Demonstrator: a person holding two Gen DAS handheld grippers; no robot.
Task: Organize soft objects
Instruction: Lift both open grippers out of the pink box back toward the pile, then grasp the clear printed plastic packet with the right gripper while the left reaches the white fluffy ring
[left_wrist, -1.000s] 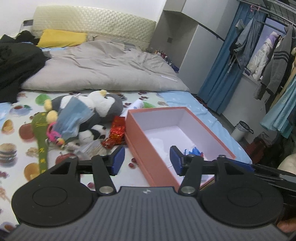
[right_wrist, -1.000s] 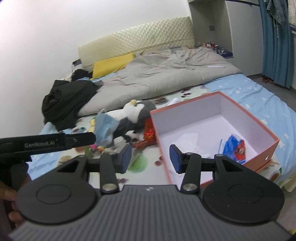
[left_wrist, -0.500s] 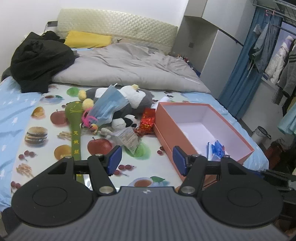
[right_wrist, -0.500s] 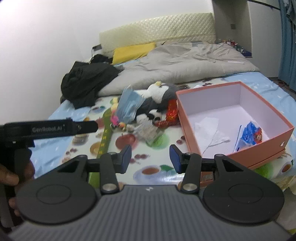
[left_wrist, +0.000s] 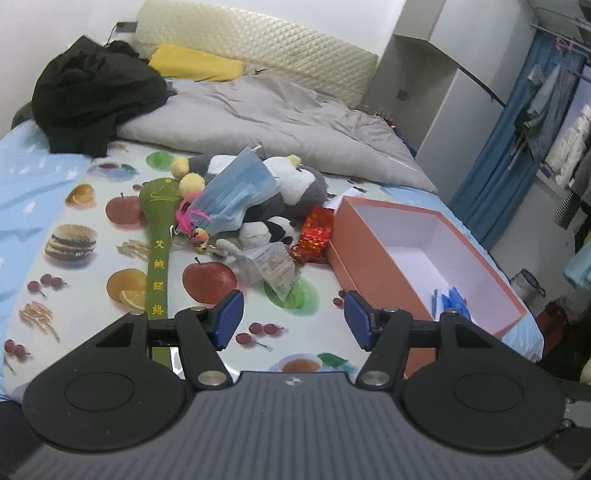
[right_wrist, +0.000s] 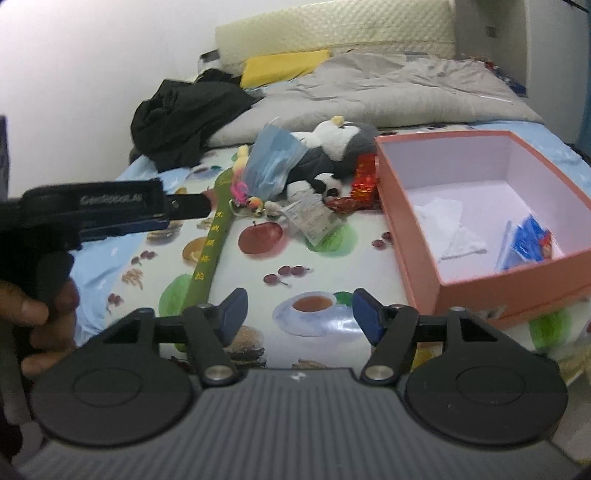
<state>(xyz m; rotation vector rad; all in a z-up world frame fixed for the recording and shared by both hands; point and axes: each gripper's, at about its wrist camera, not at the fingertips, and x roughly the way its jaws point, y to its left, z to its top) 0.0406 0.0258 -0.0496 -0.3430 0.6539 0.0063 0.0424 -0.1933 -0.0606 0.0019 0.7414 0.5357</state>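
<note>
Left gripper (left_wrist: 293, 319): you are holding it over the near part of the sheet (left_wrist: 110, 306), jaws apart, nothing between the blue pads (left_wrist: 229, 319); it is released.
Right gripper (right_wrist: 298, 316): its jaws are opening as you hold it above a teacup print, with nothing between them.
Left hand (right_wrist: 40, 321): it is showing at the left edge of the right view, wrapped round the left tool's black handle.
Box (left_wrist: 364, 254): the orange box is sitting on the right side of the bed, open, white inside.
In the box: white paper (right_wrist: 448, 230) is lying on its floor, and a blue packet (right_wrist: 526, 245) is resting in the near right corner.
Pile: the soft things are lying together just left of the box, toward the middle of the bed.
Penguin (left_wrist: 295, 186): the grey and white plush is lying on its side at the far end of the pile.
Mask (left_wrist: 236, 197): a blue face mask is draping over the plush's left side.
Red wrapper (left_wrist: 314, 234): it is lying right against the box's far left corner.
Small pouch (left_wrist: 275, 267): a clear printed packet is lying at the near edge of the pile.
Green stick (left_wrist: 159, 251): a long green cloth piece with yellow characters is stretching from the pile toward you, on the left.
Far end: a grey duvet (left_wrist: 266, 118), a black garment (left_wrist: 92, 96) at far left and a yellow pillow (left_wrist: 195, 62) are lying by the headboard.
</note>
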